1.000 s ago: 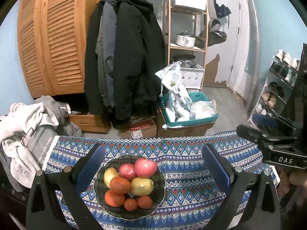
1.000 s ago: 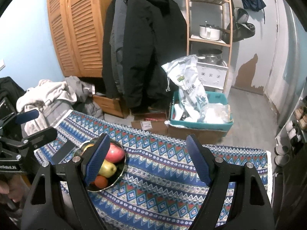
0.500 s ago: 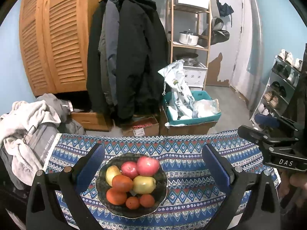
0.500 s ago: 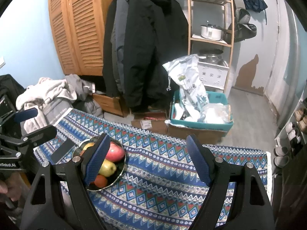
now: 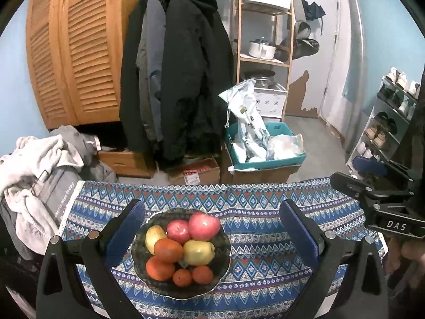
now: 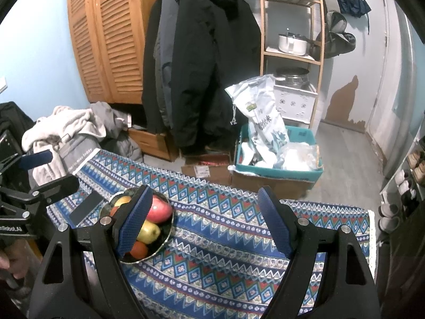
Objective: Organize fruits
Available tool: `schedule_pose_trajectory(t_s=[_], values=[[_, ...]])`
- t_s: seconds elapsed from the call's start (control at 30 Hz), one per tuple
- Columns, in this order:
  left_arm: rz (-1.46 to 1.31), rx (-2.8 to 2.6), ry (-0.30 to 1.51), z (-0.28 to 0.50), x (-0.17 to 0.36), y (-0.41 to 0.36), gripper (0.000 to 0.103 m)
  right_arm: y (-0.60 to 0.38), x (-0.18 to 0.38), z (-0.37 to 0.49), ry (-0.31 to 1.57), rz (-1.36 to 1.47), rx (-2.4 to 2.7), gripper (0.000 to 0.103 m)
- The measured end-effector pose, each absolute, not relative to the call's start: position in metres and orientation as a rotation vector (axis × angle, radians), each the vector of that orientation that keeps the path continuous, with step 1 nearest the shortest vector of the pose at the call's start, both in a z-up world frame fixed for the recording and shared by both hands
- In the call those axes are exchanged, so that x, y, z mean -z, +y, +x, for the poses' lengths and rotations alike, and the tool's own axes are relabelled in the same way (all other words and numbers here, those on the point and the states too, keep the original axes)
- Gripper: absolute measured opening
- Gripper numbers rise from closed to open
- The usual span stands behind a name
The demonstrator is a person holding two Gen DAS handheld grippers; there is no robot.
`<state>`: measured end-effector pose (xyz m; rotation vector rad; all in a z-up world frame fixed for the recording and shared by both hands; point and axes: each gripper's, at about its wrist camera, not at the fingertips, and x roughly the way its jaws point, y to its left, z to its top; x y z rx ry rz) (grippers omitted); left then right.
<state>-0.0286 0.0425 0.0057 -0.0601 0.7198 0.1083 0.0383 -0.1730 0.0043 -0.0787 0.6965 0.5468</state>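
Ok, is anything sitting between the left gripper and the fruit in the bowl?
Nothing visible. The left gripper hangs open above the bowl, and the piled fruit lies uncovered between its fingers' line of view. Only patterned tablecloth surrounds the bowl.

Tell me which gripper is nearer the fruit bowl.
Left. The left gripper hangs open right over the fruit bowl; the right gripper, open too, sits off to the bowl's right above bare tablecloth.

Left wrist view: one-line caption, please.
Open left gripper above a bowl of apples, pears and oranges on a patterned cloth.
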Motion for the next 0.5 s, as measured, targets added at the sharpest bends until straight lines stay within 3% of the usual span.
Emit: schedule_pose_trajectory(t_s=[0.5], values=[[-0.077,-0.112,0.738,-0.0281,-0.0042,0.0447,0.102,-0.1728,-0.0046,0.0383,0.696,-0.08,-0.547,0.08]])
